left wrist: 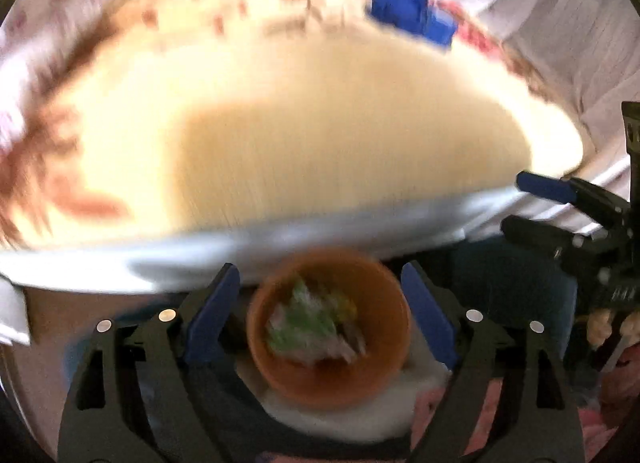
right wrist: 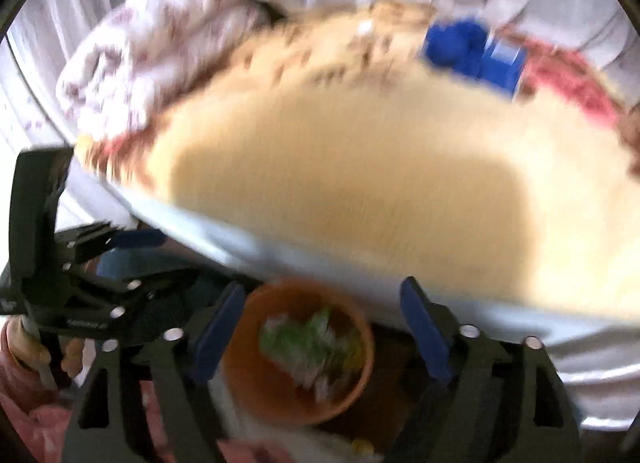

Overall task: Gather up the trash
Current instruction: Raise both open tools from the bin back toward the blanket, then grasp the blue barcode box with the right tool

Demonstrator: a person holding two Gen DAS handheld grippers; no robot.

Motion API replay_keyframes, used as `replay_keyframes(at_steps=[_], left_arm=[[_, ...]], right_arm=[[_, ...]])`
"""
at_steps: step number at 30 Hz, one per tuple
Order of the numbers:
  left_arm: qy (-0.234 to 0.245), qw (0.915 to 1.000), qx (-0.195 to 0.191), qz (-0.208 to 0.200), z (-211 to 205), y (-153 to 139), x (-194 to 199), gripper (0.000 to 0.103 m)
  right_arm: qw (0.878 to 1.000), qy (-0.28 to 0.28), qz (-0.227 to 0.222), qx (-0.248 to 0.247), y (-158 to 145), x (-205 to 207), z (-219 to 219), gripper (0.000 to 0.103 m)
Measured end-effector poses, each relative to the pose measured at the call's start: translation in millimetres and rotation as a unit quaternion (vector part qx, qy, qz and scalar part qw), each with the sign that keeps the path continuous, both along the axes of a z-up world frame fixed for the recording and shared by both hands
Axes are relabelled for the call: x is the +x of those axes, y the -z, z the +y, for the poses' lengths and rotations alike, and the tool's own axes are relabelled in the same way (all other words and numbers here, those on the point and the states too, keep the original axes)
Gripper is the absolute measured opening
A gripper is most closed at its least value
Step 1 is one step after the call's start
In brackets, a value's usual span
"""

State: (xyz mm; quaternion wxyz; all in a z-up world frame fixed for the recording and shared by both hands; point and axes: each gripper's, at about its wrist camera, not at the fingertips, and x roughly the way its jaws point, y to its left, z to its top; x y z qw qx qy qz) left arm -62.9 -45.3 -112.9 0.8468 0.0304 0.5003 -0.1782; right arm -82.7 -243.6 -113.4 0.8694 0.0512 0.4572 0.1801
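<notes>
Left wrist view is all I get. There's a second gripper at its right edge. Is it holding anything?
Observer: No. Its own camera shows the right gripper open and empty, with the orange bowl of scraps below it.
Operator: And who holds the gripper on my side?
Observer: A hand in a pink sleeve grips the handle of the left gripper.

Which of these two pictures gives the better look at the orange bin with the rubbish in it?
The left wrist view. There the orange bin sits centred between the open fingers, its whole rim and the crumpled rubbish inside visible, though blurred. The right wrist view shows the same bin more blurred, its near left rim partly hidden behind a finger.
</notes>
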Motion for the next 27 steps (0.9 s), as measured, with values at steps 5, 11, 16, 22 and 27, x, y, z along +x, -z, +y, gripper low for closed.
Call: replay_keyframes(at_steps=[5, 11, 16, 22, 27], left_arm=[[-0.02, 0.999, -0.009, -0.04, 0, -25, 23, 0.086], [-0.019, 0.9985, -0.014, -0.049, 0, -34, 41, 0.086], [-0.012, 0.999, -0.015, -0.04, -7, -30, 51, 0.086], [-0.011, 0.9993, -0.015, -0.031, -8, -24, 62, 0.086], [-0.014, 0.9995, -0.017, -0.023, -7, -21, 67, 0.086]], right_arm=[[0.996, 0.067, -0.063, 0.003, -32, 47, -37, 0.084], [0.987, 0.146, -0.074, -0.004, -34, 117, -75, 0.084], [0.977, 0.202, -0.062, -0.026, -25, 180, -99, 0.084], [0.966, 0.254, -0.034, -0.016, -11, 224, -123, 0.084], [0.963, 0.27, -0.023, -0.014, -5, 245, -131, 0.084]])
